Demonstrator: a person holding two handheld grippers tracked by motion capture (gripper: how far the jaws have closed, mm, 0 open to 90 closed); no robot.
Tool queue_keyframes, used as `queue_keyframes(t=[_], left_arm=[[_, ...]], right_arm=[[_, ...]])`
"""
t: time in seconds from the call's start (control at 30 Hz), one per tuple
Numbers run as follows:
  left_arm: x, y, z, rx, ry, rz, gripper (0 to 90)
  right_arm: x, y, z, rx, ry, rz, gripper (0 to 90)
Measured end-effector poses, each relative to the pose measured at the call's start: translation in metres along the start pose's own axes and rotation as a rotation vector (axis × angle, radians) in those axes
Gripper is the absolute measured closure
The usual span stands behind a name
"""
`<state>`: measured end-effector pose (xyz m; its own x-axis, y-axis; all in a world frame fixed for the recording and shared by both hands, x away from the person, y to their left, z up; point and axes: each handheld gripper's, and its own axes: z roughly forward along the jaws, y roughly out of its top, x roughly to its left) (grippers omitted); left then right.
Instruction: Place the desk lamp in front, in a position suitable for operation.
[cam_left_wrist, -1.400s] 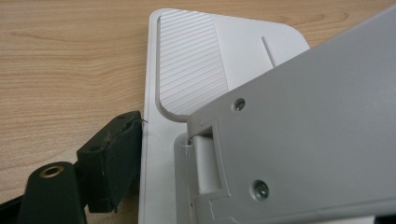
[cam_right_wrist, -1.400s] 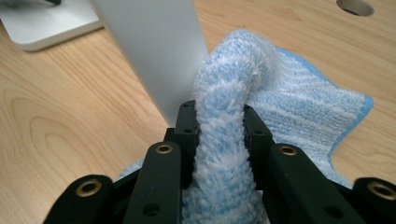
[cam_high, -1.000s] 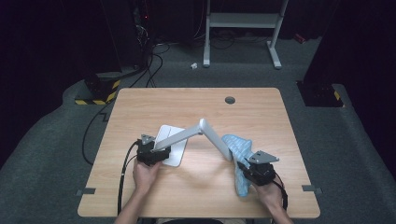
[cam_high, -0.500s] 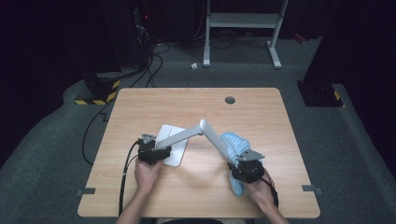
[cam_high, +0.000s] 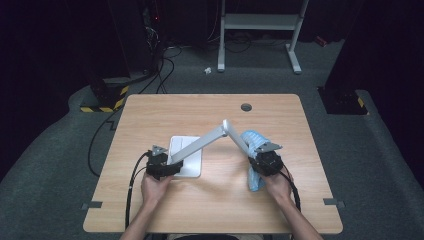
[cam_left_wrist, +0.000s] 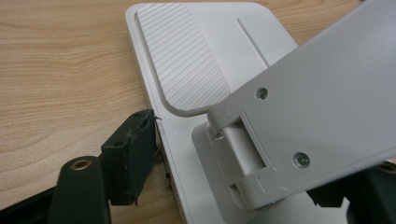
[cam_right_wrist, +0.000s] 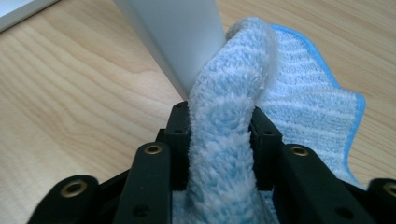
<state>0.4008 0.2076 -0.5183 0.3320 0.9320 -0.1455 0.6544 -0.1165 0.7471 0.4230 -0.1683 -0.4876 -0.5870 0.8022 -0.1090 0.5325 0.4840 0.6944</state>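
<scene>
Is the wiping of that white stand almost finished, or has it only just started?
Looks like the middle. Done: the stand is set up on the table, its arm raised. In hand: the left claw steadies the base, jaws closing in on it; the right claw, just closed, pinches the blue cloth against the arm's far half. Left: I can't tell how much remains unwiped.

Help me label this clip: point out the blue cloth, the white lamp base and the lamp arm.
blue cloth (cam_right_wrist: 224, 154), right gripper view, on the fold pinched between the jaws.
white lamp base (cam_left_wrist: 184, 60), left gripper view, on its ribbed pad.
lamp arm (cam_high: 200, 144), high view, on the lower section's middle.
</scene>
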Motion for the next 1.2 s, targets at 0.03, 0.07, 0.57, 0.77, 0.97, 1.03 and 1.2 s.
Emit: queue_keyframes(t=[0.03, 0.07, 0.57, 0.77, 0.97, 1.03, 1.2], left_arm=[[-0.001, -0.001, 0.000, -0.004, 0.003, -0.002, 28.3], [-0.001, -0.001, 0.000, -0.005, 0.003, -0.001, 28.4], [-0.003, 0.003, 0.005, -0.004, 0.007, -0.041, 31.3], [-0.002, 0.002, 0.006, -0.016, -0.003, -0.045, 31.7], [0.006, 0.004, 0.009, -0.022, -0.038, -0.030, 32.3], [0.007, 0.004, 0.009, -0.023, -0.039, -0.029, 32.9], [0.010, 0.005, 0.006, -0.027, -0.014, -0.003, 36.8]], right_arm=[[-0.003, 0.001, 0.002, 0.007, -0.001, 0.003, 68.2], [-0.005, 0.001, 0.002, 0.012, -0.003, 0.005, 68.4], [-0.029, -0.033, -0.013, 0.100, 0.000, 0.089, 50.8], [-0.027, -0.045, -0.037, 0.122, -0.012, 0.046, 70.5], [-0.031, -0.056, -0.051, 0.084, 0.041, 0.033, 70.7], [-0.032, -0.053, -0.051, 0.068, 0.060, 0.020, 70.8], [-0.028, -0.040, -0.045, 0.053, 0.108, -0.025, 71.0]])
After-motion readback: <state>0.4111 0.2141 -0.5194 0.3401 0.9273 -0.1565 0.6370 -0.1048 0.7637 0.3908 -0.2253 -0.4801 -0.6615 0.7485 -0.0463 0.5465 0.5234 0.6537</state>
